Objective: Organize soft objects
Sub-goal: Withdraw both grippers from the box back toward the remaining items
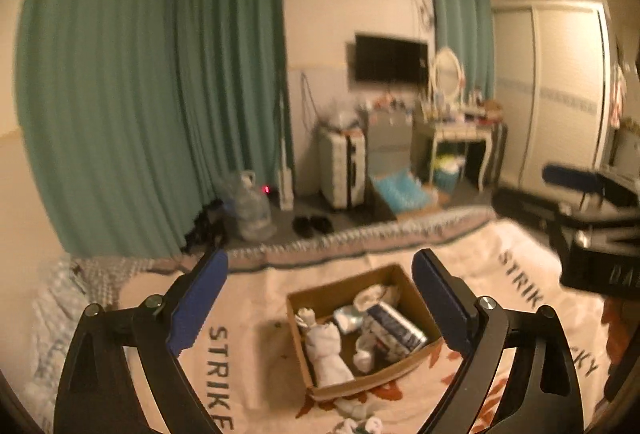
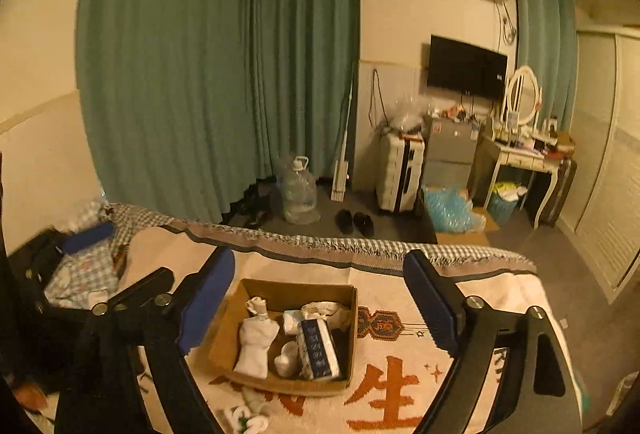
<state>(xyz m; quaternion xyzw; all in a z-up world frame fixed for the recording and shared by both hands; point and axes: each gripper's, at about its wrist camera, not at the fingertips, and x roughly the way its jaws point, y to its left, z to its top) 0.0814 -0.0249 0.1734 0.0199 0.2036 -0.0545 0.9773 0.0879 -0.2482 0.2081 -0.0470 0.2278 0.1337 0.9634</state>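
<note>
A brown cardboard box lies on the printed blanket on the bed. It holds a white rolled cloth, a blue-and-white tissue pack and other small white soft items. More white soft pieces lie on the blanket in front of the box. My left gripper is open and empty, above the box. My right gripper is open and empty, above the box too. The right gripper also shows at the left wrist view's right edge.
The bed's fringed edge runs across beyond the box. Checked bedding is heaped at the bed's left. On the floor beyond are a water jug, black shoes, a white suitcase and a dressing table.
</note>
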